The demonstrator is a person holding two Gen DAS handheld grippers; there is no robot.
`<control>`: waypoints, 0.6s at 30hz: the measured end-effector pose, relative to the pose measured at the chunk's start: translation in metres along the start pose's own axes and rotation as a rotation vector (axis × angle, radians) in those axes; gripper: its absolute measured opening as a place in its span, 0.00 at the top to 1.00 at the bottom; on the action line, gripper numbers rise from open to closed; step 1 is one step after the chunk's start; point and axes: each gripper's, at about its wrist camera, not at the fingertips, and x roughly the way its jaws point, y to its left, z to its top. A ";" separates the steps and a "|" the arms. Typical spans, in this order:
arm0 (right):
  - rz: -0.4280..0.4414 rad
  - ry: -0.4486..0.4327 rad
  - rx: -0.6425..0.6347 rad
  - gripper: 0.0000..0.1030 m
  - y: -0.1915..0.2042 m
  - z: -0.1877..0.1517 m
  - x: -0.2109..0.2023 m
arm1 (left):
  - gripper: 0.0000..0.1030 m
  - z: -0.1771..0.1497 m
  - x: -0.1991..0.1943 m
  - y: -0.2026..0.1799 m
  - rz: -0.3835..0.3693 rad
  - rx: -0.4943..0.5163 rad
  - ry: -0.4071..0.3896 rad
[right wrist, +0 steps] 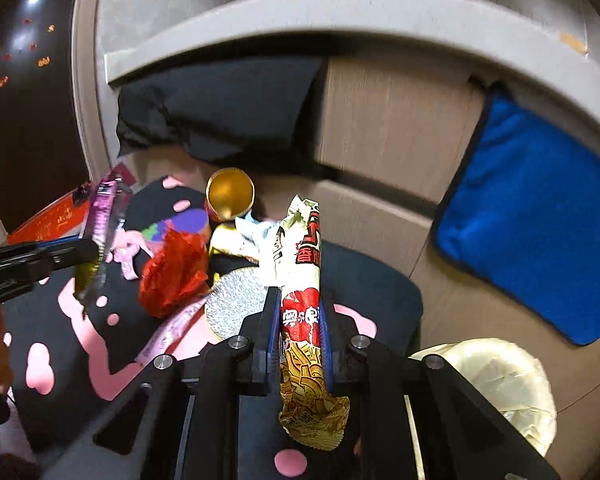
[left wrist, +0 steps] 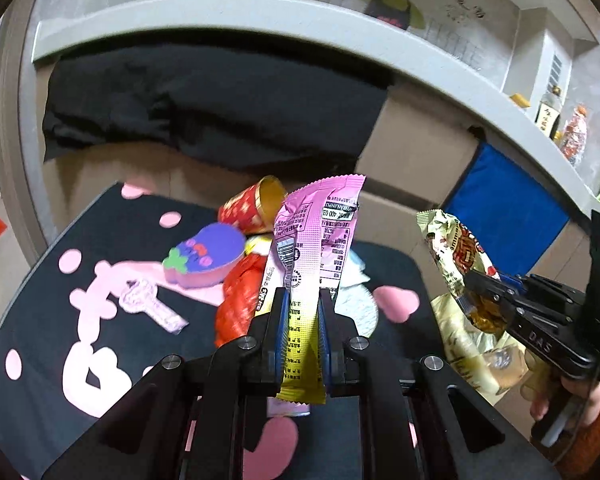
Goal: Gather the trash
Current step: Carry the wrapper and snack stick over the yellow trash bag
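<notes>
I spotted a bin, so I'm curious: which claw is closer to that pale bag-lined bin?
Right. The right claw, gripping a noodle wrapper, hangs just beside the pale bag-lined bin; the left claw is farther, across the black table.

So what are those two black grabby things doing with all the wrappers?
A person is picking up trash with a gripper in each hand. The left gripper is clamped on a pink and yellow wrapper. The right gripper is clamped on a cream and red snack wrapper. More rubbish, like a red crumpled wrapper and a gold-lined cup, lies on the black and pink mat. A lined bin sits to the right.
</notes>
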 end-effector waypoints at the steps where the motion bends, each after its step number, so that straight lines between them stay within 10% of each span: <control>1: -0.003 -0.013 -0.002 0.85 0.000 0.001 -0.007 | 0.86 0.001 -0.003 -0.005 -0.001 0.007 -0.008; 18: -0.108 -0.165 0.054 0.85 -0.050 -0.012 -0.101 | 0.86 0.012 -0.016 -0.113 -0.098 0.157 -0.053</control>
